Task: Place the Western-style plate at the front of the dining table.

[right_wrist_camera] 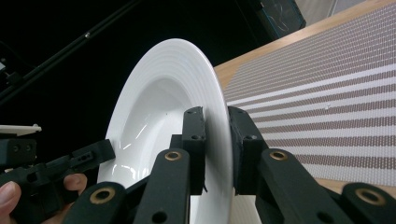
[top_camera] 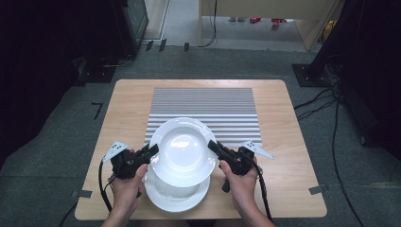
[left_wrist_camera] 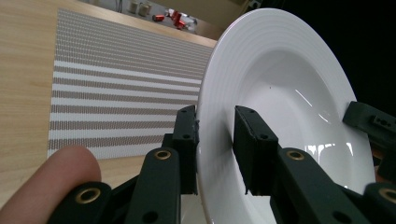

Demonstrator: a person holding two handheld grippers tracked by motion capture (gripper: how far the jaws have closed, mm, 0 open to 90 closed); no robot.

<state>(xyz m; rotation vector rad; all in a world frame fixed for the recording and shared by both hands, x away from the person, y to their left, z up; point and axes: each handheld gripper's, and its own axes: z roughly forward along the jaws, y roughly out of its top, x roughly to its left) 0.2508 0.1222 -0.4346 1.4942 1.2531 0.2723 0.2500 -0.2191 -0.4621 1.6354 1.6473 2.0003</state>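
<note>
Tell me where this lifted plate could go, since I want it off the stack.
Free: the striped mat beyond the held plate, and bare wood along the table on both sides. Crowded: the near edge, with the lower plate, both hands and both tongs, left and right.

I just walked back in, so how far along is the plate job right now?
Done: the top plate is up off the lower plate. In hand: the left hand-held gripper and right hand-held gripper pinch its opposite rims, holding it over the striped mat. Probably left: setting it down, and the lower plate, which sits untouched.
</note>
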